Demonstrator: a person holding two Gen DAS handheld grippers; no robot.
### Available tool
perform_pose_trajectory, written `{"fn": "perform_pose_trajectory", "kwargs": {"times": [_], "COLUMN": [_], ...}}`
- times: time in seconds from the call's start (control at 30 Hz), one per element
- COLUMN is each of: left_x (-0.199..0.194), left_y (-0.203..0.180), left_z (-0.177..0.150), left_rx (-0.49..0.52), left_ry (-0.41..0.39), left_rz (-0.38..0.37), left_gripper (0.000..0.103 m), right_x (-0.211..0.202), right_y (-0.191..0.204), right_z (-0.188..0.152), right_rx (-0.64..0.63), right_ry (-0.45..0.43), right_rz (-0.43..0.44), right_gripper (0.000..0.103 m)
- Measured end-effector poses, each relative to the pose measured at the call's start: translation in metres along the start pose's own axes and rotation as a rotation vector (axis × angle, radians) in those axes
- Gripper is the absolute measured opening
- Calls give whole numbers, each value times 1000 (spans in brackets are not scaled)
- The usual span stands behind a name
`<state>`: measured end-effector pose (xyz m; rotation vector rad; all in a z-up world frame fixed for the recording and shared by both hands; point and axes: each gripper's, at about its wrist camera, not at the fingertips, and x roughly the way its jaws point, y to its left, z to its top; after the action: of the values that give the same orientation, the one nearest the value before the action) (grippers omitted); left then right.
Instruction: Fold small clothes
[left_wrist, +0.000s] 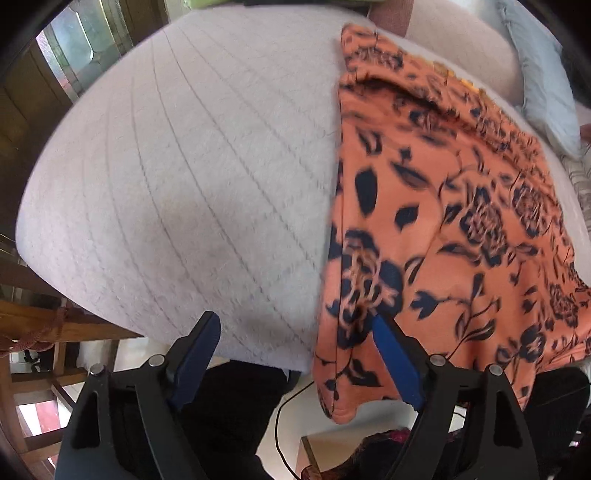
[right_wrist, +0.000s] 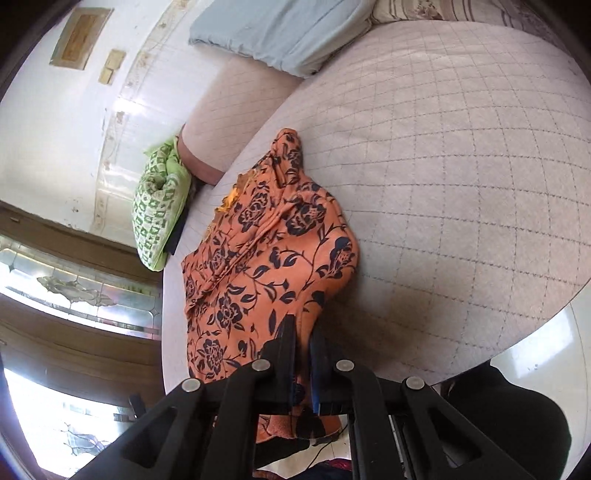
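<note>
**Orange floral garment pinched at the mattress edge**

An orange garment (left_wrist: 443, 221) printed with dark navy flowers lies spread over a pale quilted mattress (left_wrist: 184, 166), bunched and creased along its far side, with its near hem spilling over the mattress edge. In the right wrist view the same cloth (right_wrist: 266, 258) runs from a knotted-looking peak at the far end down to the near edge.

The right tongs (right_wrist: 303, 343) are closed tight on the near hem of the garment, fabric squeezed between the two blue-padded fingers and a fold of it hanging below them. The left tongs (left_wrist: 295, 325) stand wide apart and hold nothing; the right-hand blue pad (left_wrist: 395, 362) sits against the hanging edge of the cloth, though blur keeps me from saying whether it touches, while the other finger hovers over bare mattress.

Beyond the garment, a green-and-white patterned cushion (right_wrist: 159, 218) leans at the far edge of the mattress beside a pinkish bolster (right_wrist: 236, 110). A light blue pillow (right_wrist: 280, 29) rests further back, against a white wall (right_wrist: 44, 122). A thin black cable (left_wrist: 284, 435) trails across the floor below the mattress edge.
</note>
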<state>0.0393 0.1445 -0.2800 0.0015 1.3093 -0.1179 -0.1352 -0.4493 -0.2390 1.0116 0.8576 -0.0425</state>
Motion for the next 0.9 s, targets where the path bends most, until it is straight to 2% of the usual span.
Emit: {"fn": "perform_pose_trajectory", "kwargs": {"times": [0.1, 0.33, 0.63, 0.7, 0.73, 0.77, 0.8, 0.87, 0.9], "left_x": [12, 16, 35, 39, 42, 43, 43, 40, 35], "left_y": [-5, -7, -6, -2, -3, -4, -4, -8, -11], "left_z": [-9, -25, -45, -46, -48, -49, -48, -48, -47], "left_rx": [2, -17, -27, -48, -54, -52, -47, -24, -14], "left_ry": [34, 42, 129, 134, 148, 152, 145, 132, 120], "left_rz": [-32, -62, -116, -167, -221, -250, -256, -263, -271], "left_gripper": [85, 81, 78, 52, 31, 21, 20, 10, 9], "right_x": [8, 16, 28, 29, 28, 28, 27, 26, 25], "right_y": [-7, -12, -12, -11, -10, -11, -11, -12, -12], "right_z": [1, 5, 4, 4, 4, 4, 4, 5, 5], "right_rx": [26, 28, 33, 29, 27, 27, 30, 35, 36], "right_ry": [17, 26, 48, 50, 50, 48, 46, 43, 42], "right_rz": [-10, -1, -3, 0, -1, 1, 3, 6, 7], "right_gripper": [6, 6, 6, 6, 6, 6, 6, 6, 6]}}
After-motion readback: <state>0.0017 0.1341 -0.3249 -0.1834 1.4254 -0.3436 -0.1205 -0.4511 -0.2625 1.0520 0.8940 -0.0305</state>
